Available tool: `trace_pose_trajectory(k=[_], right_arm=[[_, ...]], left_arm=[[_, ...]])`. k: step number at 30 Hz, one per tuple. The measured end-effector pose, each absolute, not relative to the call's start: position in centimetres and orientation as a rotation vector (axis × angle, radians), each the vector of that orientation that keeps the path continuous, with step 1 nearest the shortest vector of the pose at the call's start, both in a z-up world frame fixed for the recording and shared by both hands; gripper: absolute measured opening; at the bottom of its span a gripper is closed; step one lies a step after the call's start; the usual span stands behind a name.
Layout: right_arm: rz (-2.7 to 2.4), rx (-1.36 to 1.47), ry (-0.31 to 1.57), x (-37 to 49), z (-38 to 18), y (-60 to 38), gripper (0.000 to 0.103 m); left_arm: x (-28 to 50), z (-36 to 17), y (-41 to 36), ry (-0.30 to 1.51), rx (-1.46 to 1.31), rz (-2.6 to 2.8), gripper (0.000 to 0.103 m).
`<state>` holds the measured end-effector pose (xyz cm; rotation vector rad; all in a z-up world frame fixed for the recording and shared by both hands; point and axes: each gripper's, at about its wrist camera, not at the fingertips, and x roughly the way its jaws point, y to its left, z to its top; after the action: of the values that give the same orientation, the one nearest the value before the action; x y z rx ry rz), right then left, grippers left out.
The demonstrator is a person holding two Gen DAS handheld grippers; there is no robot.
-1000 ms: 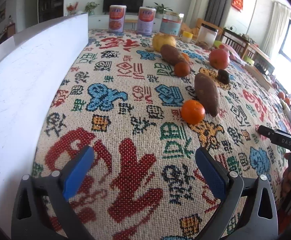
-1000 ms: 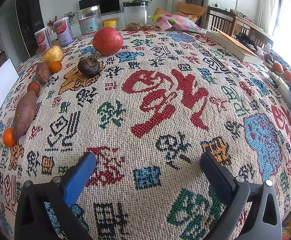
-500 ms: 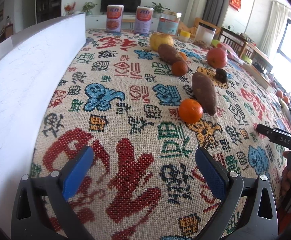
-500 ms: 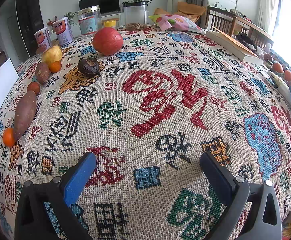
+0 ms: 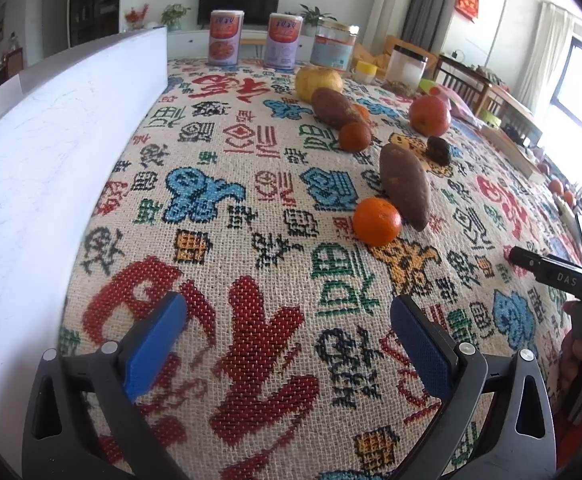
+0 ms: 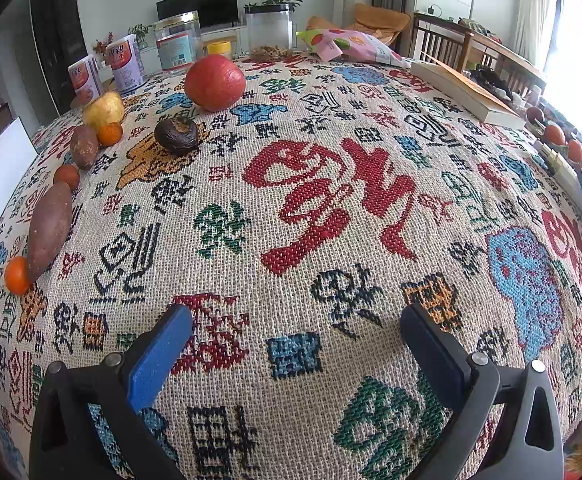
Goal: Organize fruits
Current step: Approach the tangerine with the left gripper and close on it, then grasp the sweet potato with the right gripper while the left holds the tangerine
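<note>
Fruit lies in a loose row on the patterned tablecloth. In the left wrist view: a near orange tangerine (image 5: 376, 221), a sweet potato (image 5: 406, 184), a second tangerine (image 5: 354, 136), another sweet potato (image 5: 336, 107), a yellow fruit (image 5: 318, 82), a red pomegranate (image 5: 429, 115) and a dark passion fruit (image 5: 438, 150). My left gripper (image 5: 287, 340) is open and empty, well short of the near tangerine. My right gripper (image 6: 297, 340) is open and empty; the pomegranate (image 6: 214, 82) and passion fruit (image 6: 176, 134) lie far ahead to its left.
A white board (image 5: 51, 168) stands along the table's left side. Two cans (image 5: 283, 41), jars (image 5: 334, 48) and a snack bag (image 6: 351, 44) stand at the far edge. A book (image 6: 467, 92) lies at the right.
The left gripper has dropped slightly and tilted, so the fruit sits a little lower in its view. The right gripper has not moved.
</note>
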<state>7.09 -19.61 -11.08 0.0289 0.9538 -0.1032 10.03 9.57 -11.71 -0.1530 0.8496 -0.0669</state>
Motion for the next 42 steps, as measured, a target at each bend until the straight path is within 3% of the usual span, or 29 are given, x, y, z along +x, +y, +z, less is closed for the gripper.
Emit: trace_pose_trajectory(k=[26,28,32,37,42], right_arm=[[-0.103,0.029,0.953,7.0,-11.1,-19.6,0.103],[-0.103,0.029,0.953,7.0,-11.1,-19.6,0.103],[-0.103,0.029,0.953,7.0,-11.1,-19.6,0.103],[-0.103,0.029,0.953,7.0,-11.1,-19.6,0.103],[-0.103,0.029,0.953,7.0,-11.1,-19.6,0.103]], left_arm=[[14.3,-10.8,4.1,0.858,0.022,-0.238,0.097],[14.7,-11.0,3.8,0.868,0.034,-0.269,0.079],[14.8,-11.3,3.6,0.879,0.041,-0.299,0.068],[14.7,-11.0,4.4,0.862,0.000,-0.315,0.032],[14.0,-10.4,5.4,0.844,-0.010,-0.276,0.031]])
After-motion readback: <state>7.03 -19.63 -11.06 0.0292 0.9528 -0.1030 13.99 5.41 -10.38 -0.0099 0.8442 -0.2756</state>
